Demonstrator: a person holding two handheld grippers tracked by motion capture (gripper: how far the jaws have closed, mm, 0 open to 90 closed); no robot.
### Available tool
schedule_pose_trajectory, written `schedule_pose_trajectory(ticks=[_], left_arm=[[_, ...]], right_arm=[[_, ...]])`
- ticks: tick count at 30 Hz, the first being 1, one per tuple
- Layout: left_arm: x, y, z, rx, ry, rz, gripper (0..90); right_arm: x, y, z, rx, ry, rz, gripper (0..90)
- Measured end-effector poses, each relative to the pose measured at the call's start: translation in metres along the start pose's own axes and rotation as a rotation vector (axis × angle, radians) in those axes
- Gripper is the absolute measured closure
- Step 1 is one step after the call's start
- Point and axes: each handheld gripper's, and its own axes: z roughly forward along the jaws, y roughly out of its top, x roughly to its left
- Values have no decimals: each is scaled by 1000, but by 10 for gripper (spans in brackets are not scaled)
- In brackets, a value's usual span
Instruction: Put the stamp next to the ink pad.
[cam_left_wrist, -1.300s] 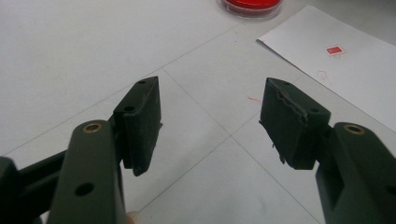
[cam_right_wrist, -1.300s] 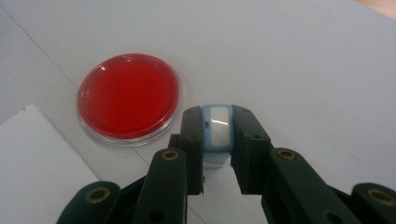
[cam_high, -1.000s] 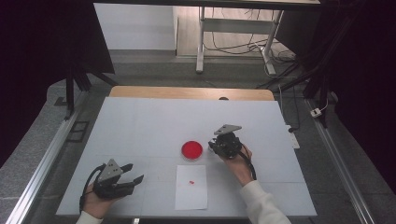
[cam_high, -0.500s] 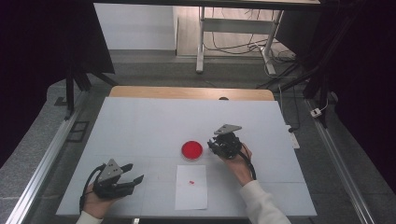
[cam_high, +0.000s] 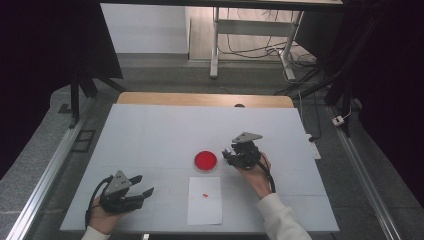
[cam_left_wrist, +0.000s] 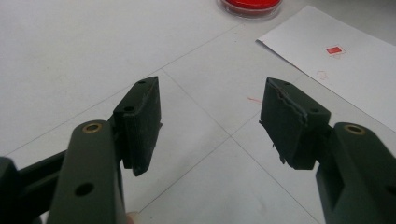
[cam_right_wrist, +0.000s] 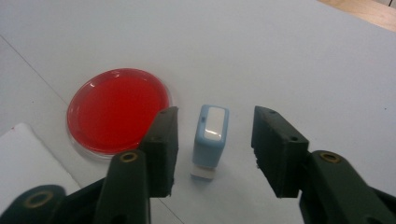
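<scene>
A small light-blue stamp (cam_right_wrist: 211, 135) stands upright on the white table, between the jaws of my right gripper (cam_right_wrist: 214, 149). Those jaws have just been opening and stand apart from the stamp on both sides. Just left of it sits a round red ink dish (cam_right_wrist: 116, 109), also seen as the dish (cam_high: 205, 160) in the high view beside my right gripper (cam_high: 229, 156). A white sheet of paper (cam_high: 204, 200) with a small red stamp mark (cam_high: 204, 195) lies below the dish. My left gripper (cam_high: 142, 185) rests at the front left, open and empty (cam_left_wrist: 210, 126).
The left gripper view shows the paper (cam_left_wrist: 345, 79) with its red mark (cam_left_wrist: 334, 50) to the right and the dish's rim (cam_left_wrist: 252, 5) at the top. A wooden strip (cam_high: 205, 99) borders the table's far edge, and metal rails (cam_high: 45, 180) run along both sides.
</scene>
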Motion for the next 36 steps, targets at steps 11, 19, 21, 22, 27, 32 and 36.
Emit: schedule_pose_trajectory(ticks=[11,19,21,22,27,32,36], left_arm=[[1,0,0,-1,0,-4,384],[1,0,0,-4,-4,-6,384],[2,0,0,-3,-5,-3,384],[2,0,1,-3,-7,-3,384],[3,1,3,-1,-13,1,384],[4,2,5,0,-21,5,384],[3,3,6,1,-21,7,384]], right_arm=[[-5,-2,-11,-37,4,14,409],[-6,-17,-36,-74,21,-9,407],[-6,-24,-44,-78,21,-14,408],[-6,-28,-49,-88,31,-20,408],[-10,-55,-73,-113,40,-24,409],[-16,-79,-96,-124,28,-26,408],[-19,-92,-112,-136,33,-24,410]])
